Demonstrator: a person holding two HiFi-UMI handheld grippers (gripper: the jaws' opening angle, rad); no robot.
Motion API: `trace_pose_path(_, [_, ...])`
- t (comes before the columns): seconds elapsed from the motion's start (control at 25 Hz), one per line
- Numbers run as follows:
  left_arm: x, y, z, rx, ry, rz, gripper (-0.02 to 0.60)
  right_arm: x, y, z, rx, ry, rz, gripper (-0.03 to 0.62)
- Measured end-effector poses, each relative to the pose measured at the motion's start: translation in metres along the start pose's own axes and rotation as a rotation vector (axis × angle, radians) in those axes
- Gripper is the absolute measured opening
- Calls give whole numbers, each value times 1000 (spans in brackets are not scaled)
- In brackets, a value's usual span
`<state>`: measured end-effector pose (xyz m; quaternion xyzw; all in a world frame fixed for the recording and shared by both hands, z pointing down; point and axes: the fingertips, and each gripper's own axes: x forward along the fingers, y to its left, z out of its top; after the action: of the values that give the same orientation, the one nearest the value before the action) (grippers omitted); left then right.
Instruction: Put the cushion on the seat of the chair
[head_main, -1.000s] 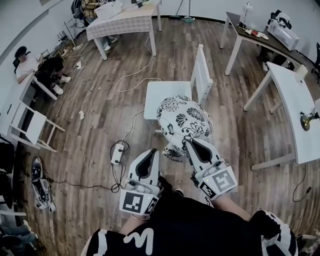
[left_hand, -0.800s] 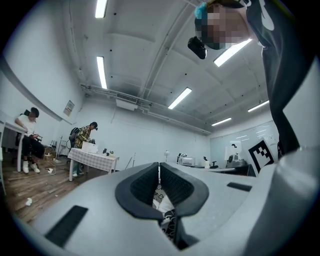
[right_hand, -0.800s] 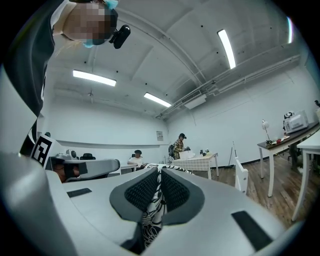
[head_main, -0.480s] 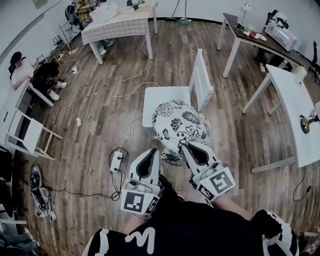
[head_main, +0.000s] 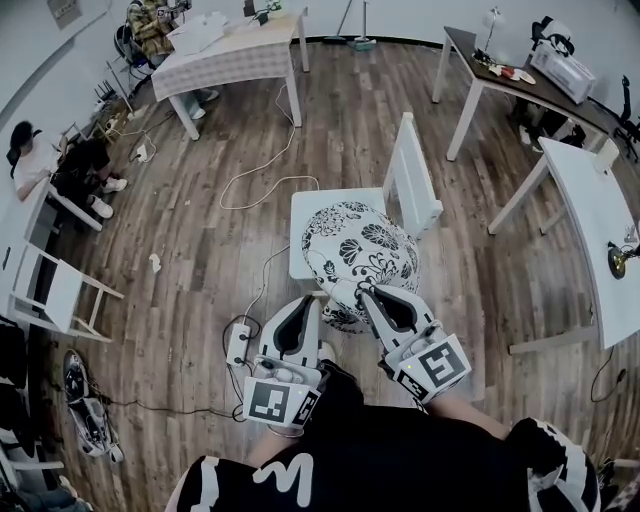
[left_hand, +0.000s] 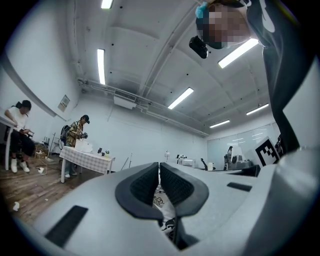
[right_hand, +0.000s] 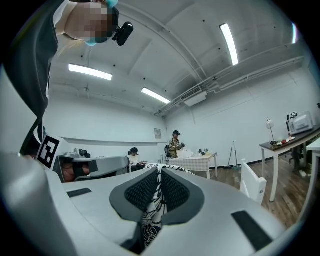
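Both the left gripper (head_main: 306, 304) and the right gripper (head_main: 366, 291) are closed tight on the near edge of the cushion (head_main: 362, 248). We see it over the front edge of the chair (head_main: 312, 205) seat.

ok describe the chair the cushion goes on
From the checked-cloth table at the far wall, come toward the camera to the white chair mid-floor. Unlike the other chair by the left wall, it has the black-and-white cushion held at its seat.
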<state>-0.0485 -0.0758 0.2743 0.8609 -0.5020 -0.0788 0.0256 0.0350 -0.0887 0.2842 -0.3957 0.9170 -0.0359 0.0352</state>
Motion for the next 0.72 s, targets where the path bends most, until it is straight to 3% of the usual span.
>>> trace_pose_path(0.72, [87, 102, 9, 10, 13, -67, 14, 116, -53, -3, 3, 6, -70, 32])
